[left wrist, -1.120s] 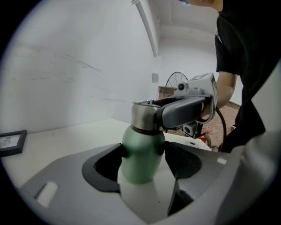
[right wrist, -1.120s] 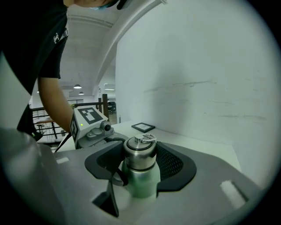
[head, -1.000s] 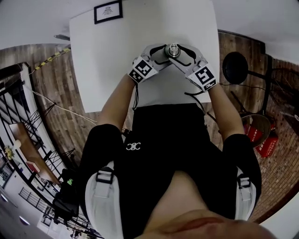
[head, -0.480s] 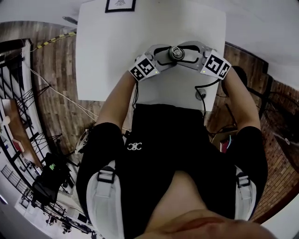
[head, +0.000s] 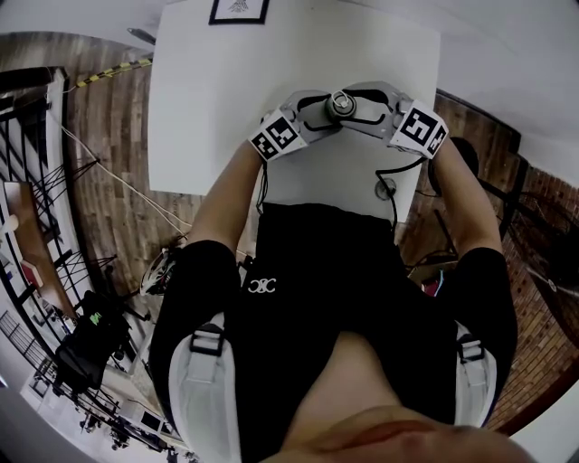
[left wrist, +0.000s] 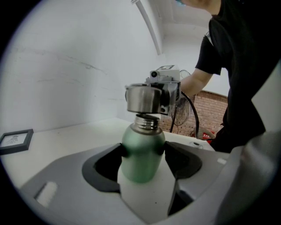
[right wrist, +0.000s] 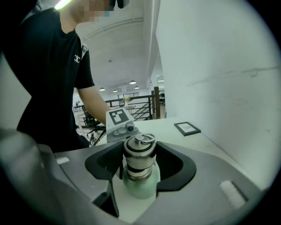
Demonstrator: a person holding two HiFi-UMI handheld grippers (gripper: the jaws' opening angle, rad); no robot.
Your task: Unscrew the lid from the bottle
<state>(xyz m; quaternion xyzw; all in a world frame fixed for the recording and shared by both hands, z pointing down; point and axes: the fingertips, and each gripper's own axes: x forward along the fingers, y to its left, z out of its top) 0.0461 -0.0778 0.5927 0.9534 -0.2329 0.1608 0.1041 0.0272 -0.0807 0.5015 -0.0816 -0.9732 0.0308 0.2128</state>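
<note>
A green bottle (left wrist: 142, 154) stands upright on the white table (head: 208, 108), with my left gripper (left wrist: 142, 154) shut on its body. Its steel lid (left wrist: 143, 99), with a ring on top, sits between the pads of my right gripper (right wrist: 138, 154), which is shut on it. The lid is raised a little, so the threaded steel neck (right wrist: 137, 174) shows below it. From the head view, the lid (head: 341, 103) lies between the left gripper (head: 312, 115) and the right gripper (head: 369, 108), which meet from either side.
A small black-framed picture (head: 239, 9) lies at the table's far edge, also seen as a frame (right wrist: 187, 128) to the right. A white wall rises behind the table. A cable with a round plug (head: 386, 188) hangs at the near edge. A black stool (head: 443, 163) stands on the right.
My right gripper has swung round the lid, its marker cube moving up and to the right. The left gripper and bottle kept their place. The head camera shifted slightly.
</note>
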